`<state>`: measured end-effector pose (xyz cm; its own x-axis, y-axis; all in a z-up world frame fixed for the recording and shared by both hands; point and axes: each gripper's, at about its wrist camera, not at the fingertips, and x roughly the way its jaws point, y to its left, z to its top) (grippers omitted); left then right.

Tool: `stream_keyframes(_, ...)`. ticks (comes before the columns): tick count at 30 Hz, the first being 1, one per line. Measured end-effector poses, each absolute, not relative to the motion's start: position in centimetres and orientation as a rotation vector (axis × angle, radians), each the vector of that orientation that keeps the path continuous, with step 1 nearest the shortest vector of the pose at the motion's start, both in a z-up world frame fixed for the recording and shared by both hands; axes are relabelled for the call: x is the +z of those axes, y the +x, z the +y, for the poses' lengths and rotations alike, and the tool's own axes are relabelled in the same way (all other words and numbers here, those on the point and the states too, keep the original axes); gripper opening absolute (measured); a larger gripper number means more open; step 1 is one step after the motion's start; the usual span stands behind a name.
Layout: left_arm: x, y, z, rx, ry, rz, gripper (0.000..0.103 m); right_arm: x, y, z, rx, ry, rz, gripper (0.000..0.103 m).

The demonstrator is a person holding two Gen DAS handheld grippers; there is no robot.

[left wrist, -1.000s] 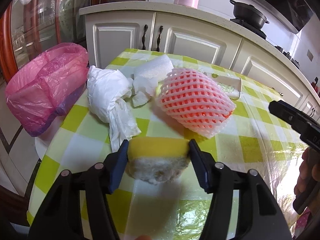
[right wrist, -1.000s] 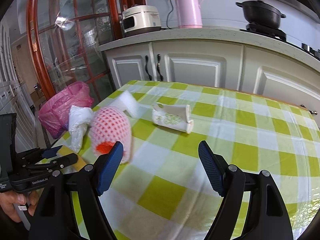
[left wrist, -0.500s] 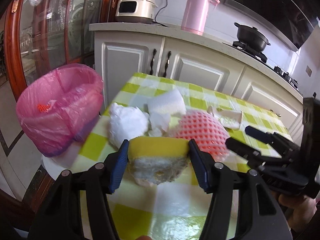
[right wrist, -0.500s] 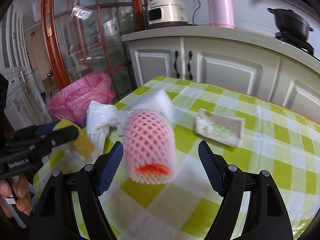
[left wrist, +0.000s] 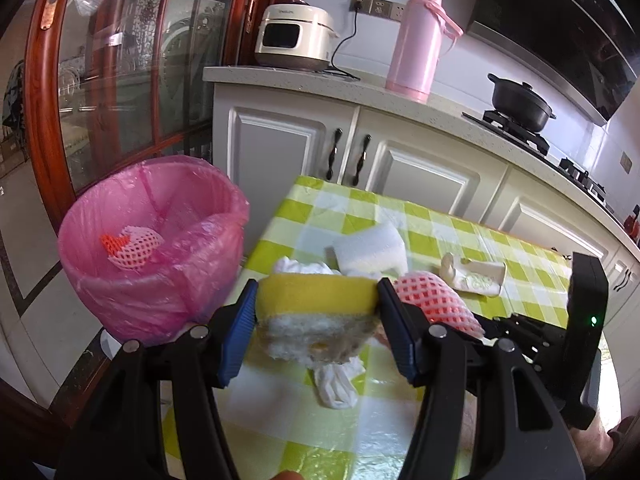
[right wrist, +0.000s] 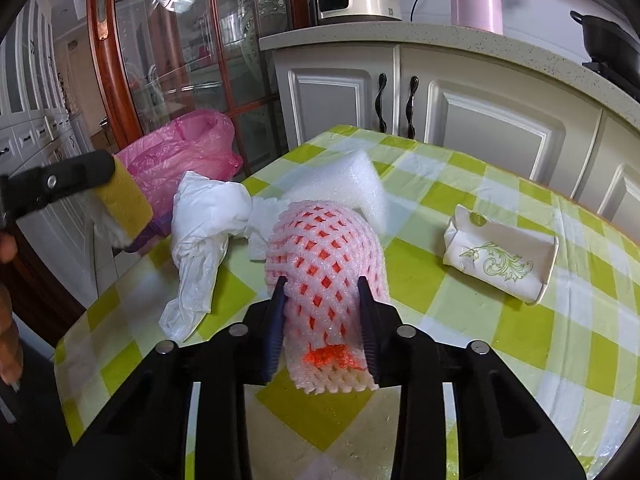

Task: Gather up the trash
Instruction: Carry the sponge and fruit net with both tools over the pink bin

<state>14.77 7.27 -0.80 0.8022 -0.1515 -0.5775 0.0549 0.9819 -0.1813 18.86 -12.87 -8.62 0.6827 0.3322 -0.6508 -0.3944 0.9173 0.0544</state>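
Observation:
My left gripper (left wrist: pixel 316 320) is shut on a yellow and white sponge (left wrist: pixel 316 300), held above the table's left edge. It also shows in the right wrist view (right wrist: pixel 124 208). My right gripper (right wrist: pixel 322 312) is shut on a pink foam fruit net (right wrist: pixel 326 256) lying on the checked table (right wrist: pixel 500 320). The net also shows in the left wrist view (left wrist: pixel 432 296). A bin with a pink bag (left wrist: pixel 152 248) stands left of the table with another foam net (left wrist: pixel 132 246) inside.
On the table lie a crumpled white plastic bag (right wrist: pixel 204 224), a white foam sheet (right wrist: pixel 340 188) and a squashed paper cup (right wrist: pixel 500 256). White cabinets (right wrist: pixel 460 112) stand behind, with a rice cooker (left wrist: pixel 294 38), a pink thermos (left wrist: pixel 416 40) and a black pot (left wrist: pixel 520 104).
My left gripper has lifted the sponge up and toward the bin. My right gripper has moved in and closed on the foam fruit net.

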Motion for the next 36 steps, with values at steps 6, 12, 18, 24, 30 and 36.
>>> stream_keyframes(6,-0.4,14.9,8.5,-0.099,-0.168,0.614,0.058,-7.4,18.2,-13.4,0.402,-0.082,0.691,0.029)
stream_keyframes(12,1.0,15.0,10.3,-0.081,-0.168,0.583,0.058,-4.6,18.2,-13.6,0.396,-0.055,0.656,0.029)
stream_keyframes(18,3.4,15.9,12.8,-0.044,-0.139,0.534,0.058,-1.2,19.5,-12.2,0.424,-0.043,0.608,0.029)
stream_keyframes(24,5.6,17.6,16.8,0.014,-0.126,0.504,0.058,2.2,21.9,-8.8,0.490,-0.035,0.556,0.029)
stream_keyframes(30,7.4,19.8,21.3,0.061,-0.142,0.490,0.058,4.7,24.8,-4.1,0.565,-0.045,0.532,0.029)
stream_keyframes(36,7.5,21.8,24.2,0.097,-0.142,0.510,0.058,5.5,27.5,1.0,0.640,-0.057,0.542,0.029)
